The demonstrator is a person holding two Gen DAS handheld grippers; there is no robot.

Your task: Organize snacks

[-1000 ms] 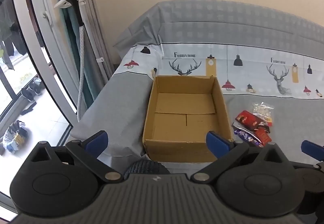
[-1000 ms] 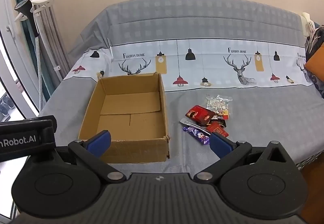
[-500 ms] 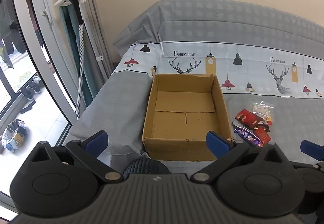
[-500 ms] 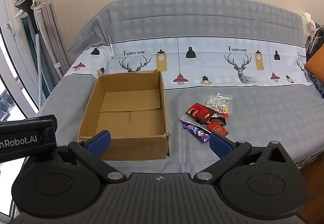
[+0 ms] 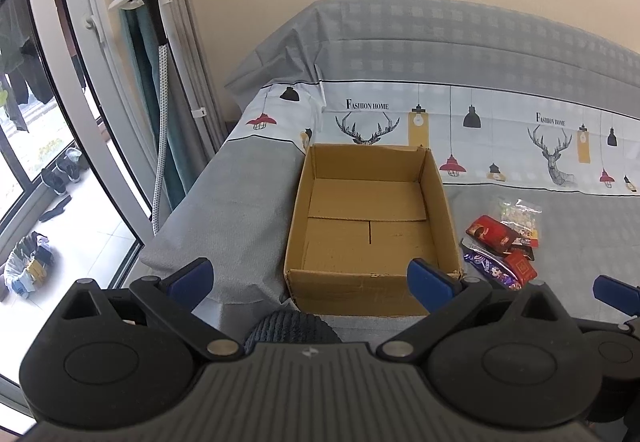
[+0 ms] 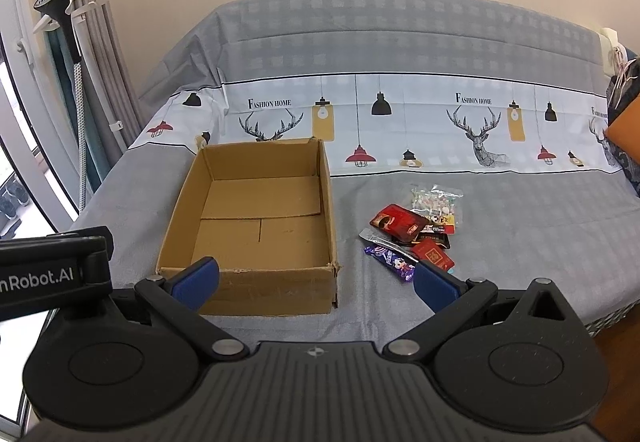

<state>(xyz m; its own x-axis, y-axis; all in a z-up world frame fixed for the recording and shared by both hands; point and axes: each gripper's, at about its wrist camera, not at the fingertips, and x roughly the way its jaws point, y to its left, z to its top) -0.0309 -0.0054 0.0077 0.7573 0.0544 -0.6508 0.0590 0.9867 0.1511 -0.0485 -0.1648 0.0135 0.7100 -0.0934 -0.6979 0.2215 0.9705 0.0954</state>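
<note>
Both grippers have eased back and up a touch over the last second, so the cardboard box (image 6: 256,226) sits slightly farther off in each view; nothing on the bed has shifted. The left gripper (image 5: 310,276) and right gripper (image 6: 316,278) both hang with fingers spread wide, holding nothing. The snack pile (image 6: 412,230) lies on the grey bedcover (image 6: 520,226) just right of the box, ahead and right of the right gripper, clearly the nearer one. A purple bar (image 6: 390,262) at the near edge runs slantwise, its near end pointing right. The box is empty. The cover reads "Fashion Home"; "nRobot.AI" shows on the left gripper's body. Packet lettering is too small to read.
</note>
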